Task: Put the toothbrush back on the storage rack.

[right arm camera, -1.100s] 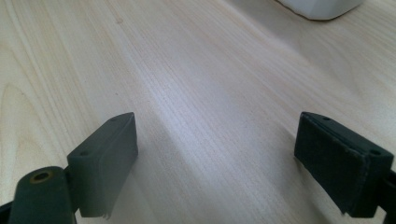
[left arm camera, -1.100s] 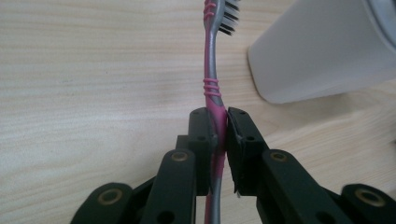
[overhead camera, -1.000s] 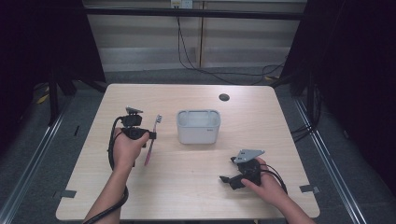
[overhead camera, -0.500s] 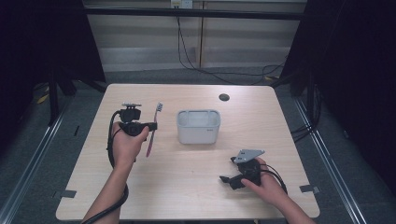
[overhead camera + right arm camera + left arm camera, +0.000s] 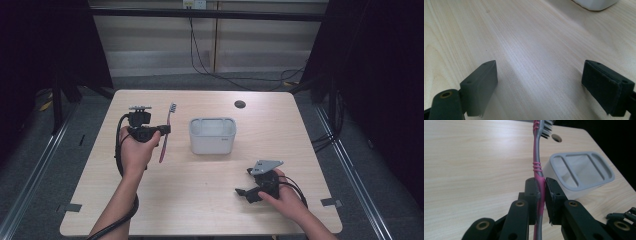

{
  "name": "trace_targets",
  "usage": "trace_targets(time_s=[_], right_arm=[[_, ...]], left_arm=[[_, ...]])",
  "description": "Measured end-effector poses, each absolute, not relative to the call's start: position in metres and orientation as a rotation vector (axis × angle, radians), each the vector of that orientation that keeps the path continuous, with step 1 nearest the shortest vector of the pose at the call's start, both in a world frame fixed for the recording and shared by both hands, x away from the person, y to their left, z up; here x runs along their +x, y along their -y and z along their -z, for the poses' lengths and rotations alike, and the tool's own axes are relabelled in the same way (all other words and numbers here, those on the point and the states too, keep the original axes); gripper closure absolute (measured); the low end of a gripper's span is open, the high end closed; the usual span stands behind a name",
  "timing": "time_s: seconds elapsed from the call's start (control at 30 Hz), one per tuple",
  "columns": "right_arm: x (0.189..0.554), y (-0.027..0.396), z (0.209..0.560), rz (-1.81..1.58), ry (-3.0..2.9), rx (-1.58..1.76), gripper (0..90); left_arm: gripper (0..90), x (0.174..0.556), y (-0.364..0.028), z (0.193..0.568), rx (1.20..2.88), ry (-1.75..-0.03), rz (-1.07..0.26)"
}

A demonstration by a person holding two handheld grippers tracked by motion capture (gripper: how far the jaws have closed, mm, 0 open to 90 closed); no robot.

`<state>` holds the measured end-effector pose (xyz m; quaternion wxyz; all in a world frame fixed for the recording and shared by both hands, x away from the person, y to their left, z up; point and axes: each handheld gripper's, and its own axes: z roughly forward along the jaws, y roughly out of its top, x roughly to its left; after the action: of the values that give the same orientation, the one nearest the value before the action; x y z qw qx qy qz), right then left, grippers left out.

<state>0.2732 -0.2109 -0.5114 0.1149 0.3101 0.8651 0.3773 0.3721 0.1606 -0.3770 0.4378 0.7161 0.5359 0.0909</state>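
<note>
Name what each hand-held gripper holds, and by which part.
The left hand-held gripper clamps the pink toothbrush on its handle, below the ribbed neck. The right hand-held gripper stands open, holding nothing.

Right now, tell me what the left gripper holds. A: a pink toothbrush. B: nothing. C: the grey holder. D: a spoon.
A: in the left gripper view the left gripper is shut on the pink handle of the toothbrush, bristles up, with the holder standing apart on the table.
</note>
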Motion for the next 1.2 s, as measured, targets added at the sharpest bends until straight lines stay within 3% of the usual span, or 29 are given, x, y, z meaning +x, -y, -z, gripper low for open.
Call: trace_targets(time_s=[1.2], right_arm=[[0.273,0.211,0.511,-1.105,-2.535,0.908,12.8]], left_arm=[[80.8,0.381,-0.128,0.352,1.624,-1.221,-0.343]])
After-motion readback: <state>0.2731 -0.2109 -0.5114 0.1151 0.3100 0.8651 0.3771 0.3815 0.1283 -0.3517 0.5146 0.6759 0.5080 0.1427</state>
